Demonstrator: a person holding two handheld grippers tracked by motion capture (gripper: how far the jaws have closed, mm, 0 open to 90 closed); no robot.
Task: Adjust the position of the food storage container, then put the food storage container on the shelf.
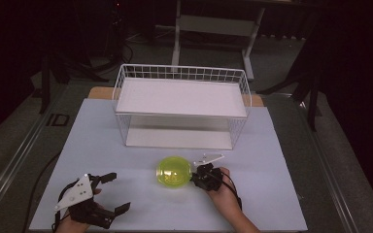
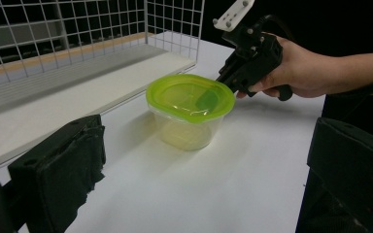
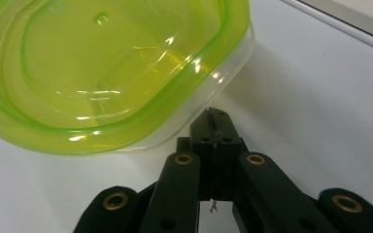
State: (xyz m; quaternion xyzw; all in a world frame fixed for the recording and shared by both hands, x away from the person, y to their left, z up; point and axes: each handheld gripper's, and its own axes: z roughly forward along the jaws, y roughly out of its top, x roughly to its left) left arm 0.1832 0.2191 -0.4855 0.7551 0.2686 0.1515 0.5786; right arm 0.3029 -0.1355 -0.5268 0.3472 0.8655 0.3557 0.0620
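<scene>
The lidded container [image 1: 174, 173], clear tub under a yellow-green lid, sits on the white table [image 1: 252, 204] in the high view, in front of the wire rack [image 1: 181, 108]; the right gripper [image 1: 197, 178] meets it from 3 o'clock, while the left gripper [image 1: 110, 193] rests well apart at about 8 o'clock, its jaws spread and empty. To do this step well, I judge the right tool should press low and level against the tub wall, slowly, so the light container slides rather than tips; a lift would need the jaws opened and set over the lid's rim first.

In the left gripper view the container [image 2: 190, 110] stands upright at 12 o'clock between the two wide-apart black pads [image 2: 63, 170]; the right gripper [image 2: 223, 77] noses against its far rim, the hand [image 2: 296, 68] behind it.

In the right gripper view the jaws are pressed together on nothing, their tip [image 3: 213, 119] just below the lid's edge [image 3: 141, 131], at or very near the clear wall; the container lies at 11 o'clock.
</scene>
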